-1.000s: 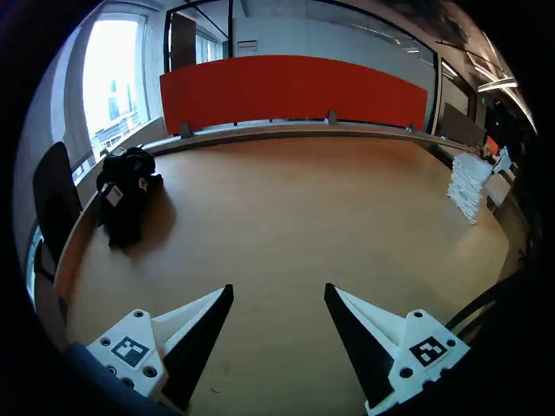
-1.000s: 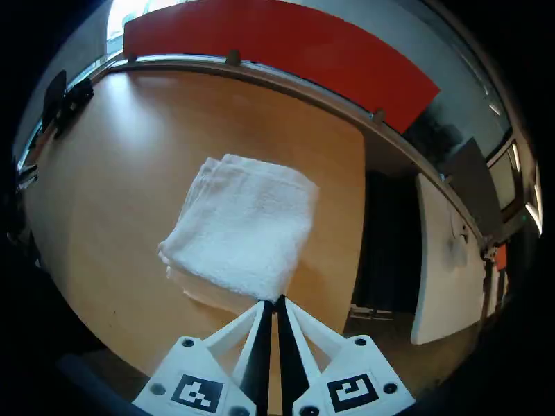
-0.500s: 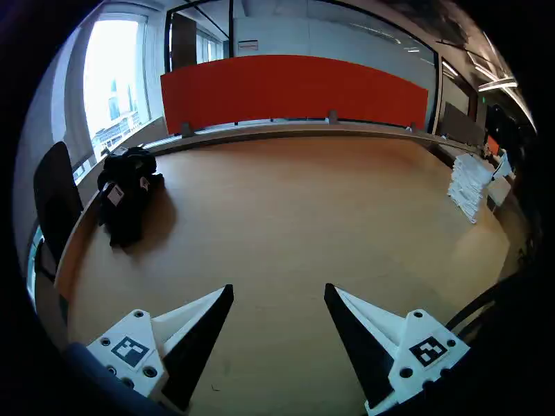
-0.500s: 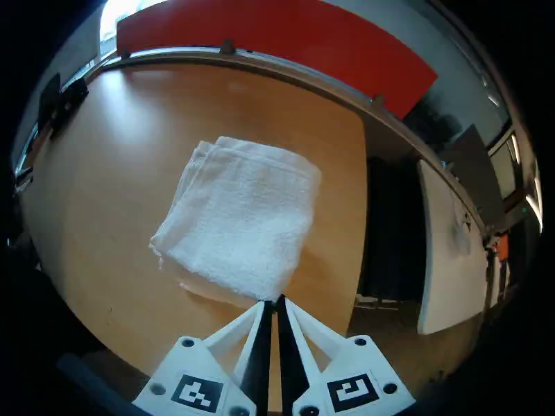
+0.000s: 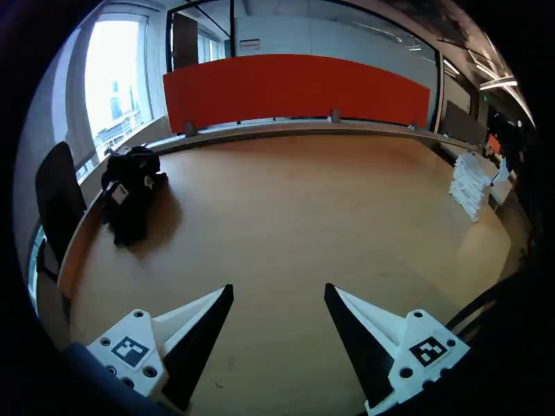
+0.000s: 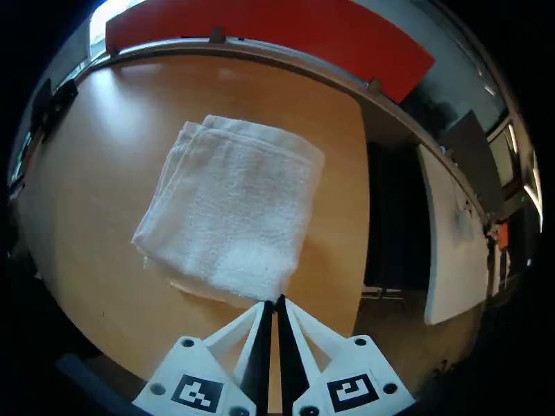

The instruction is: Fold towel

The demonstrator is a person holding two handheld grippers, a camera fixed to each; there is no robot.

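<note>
A white towel [image 6: 232, 215], folded into a thick square, spreads out ahead of my right gripper [image 6: 275, 302] above the wooden table [image 6: 104, 173]. The gripper is shut, and its fingertips pinch the towel's near corner. In the left gripper view, my left gripper [image 5: 277, 295] stands open over bare wooden table [image 5: 298, 201], with nothing between its fingers.
A stack of folded white towels [image 5: 472, 186] sits at the table's right edge. A black bag [image 5: 128, 194] lies at the left, near a dark chair [image 5: 55, 201]. An orange partition [image 5: 298, 87] runs along the far edge. Beyond the table's right edge [image 6: 361, 208] is a dark gap and a white desk [image 6: 451, 243].
The folded towel looks larger and has shifted slightly left in the right gripper view, its near corner staying at the fingertips. The left gripper has barely moved.
</note>
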